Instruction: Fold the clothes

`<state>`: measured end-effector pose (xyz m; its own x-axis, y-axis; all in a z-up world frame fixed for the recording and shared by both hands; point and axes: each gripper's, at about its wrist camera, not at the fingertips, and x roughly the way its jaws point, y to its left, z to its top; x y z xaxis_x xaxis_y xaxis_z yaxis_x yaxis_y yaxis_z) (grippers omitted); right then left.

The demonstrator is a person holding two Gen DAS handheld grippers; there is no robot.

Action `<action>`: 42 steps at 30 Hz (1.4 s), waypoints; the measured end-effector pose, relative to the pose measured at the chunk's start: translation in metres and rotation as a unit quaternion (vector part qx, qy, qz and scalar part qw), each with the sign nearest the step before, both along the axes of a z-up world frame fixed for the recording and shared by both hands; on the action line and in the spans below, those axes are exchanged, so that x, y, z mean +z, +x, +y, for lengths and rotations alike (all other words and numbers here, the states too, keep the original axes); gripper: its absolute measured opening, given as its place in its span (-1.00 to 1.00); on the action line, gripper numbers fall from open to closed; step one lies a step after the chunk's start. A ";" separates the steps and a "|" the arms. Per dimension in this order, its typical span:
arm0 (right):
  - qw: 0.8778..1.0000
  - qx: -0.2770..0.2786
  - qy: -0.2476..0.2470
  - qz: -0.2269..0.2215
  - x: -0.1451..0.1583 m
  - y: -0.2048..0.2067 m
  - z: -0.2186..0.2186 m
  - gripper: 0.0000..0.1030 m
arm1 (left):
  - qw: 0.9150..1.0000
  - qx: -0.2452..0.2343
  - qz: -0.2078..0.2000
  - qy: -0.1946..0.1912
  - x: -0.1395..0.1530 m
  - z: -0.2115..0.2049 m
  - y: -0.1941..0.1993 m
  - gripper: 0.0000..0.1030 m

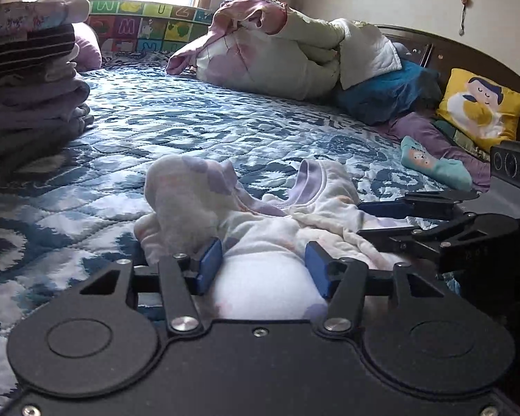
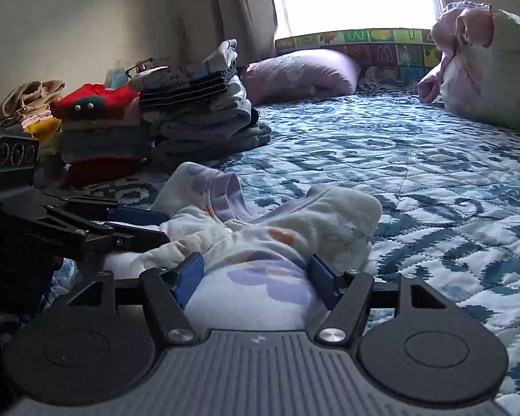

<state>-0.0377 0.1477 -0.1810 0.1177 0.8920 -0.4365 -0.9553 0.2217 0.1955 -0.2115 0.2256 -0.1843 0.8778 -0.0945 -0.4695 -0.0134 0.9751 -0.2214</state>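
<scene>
A small white garment with lilac and orange blotches [image 1: 260, 228] [image 2: 277, 228] lies bunched on the blue-and-white quilted bedspread [image 1: 190, 121] [image 2: 398, 145]. My left gripper [image 1: 263, 267] stands open, and a mound of the cloth bulges between its blue pads. The right gripper [image 2: 256, 277] is open too, wide, with the garment's near fold swelling between its pads. Each one shows side-on in the other's view, the right gripper [image 1: 364, 220] at the garment's right edge and the left gripper [image 2: 156, 225] at its left edge. The cloth rests slack on the bed.
A tall stack of folded clothes [image 1: 31, 97] [image 2: 197, 111] stands at the left, with red folded items [image 2: 97, 104] beside it. A bundled quilt [image 1: 277, 59] [image 2: 475, 79], a yellow pillow [image 1: 482, 107], a teal sock [image 1: 433, 166] and a lilac pillow [image 2: 301, 76] ring the bed.
</scene>
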 end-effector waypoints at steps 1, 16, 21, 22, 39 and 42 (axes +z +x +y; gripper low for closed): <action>1.000 -0.002 0.002 -0.002 0.001 -0.001 -0.001 0.31 | 1.000 -0.001 -0.003 -0.003 0.002 0.000 -0.004 0.08; 0.938 -0.180 0.090 0.282 -0.003 0.033 -0.061 0.87 | 0.937 0.178 0.005 -0.301 0.006 0.053 -0.052 0.69; 0.934 -0.162 0.057 0.312 -0.022 0.033 -0.045 0.88 | 0.925 0.162 0.038 -0.342 -0.018 0.047 -0.034 0.69; 0.938 -0.159 0.051 0.304 -0.023 0.031 -0.041 0.93 | 0.925 0.162 0.038 -0.341 -0.019 0.046 -0.032 0.69; 0.938 -0.111 0.061 0.322 -0.021 0.017 -0.015 0.02 | 0.912 0.185 0.011 -0.367 0.001 0.043 -0.051 -0.08; 0.944 -0.073 0.086 0.310 0.003 0.003 -0.011 0.01 | 0.905 0.207 -0.016 -0.372 0.020 0.049 -0.087 -0.06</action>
<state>-0.0345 0.1367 -0.1778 0.0143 0.9500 -0.3118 -0.6078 0.2558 0.7517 -0.2983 0.2745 -0.1644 0.9223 -0.0344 -0.3850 -0.3254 0.4688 -0.8212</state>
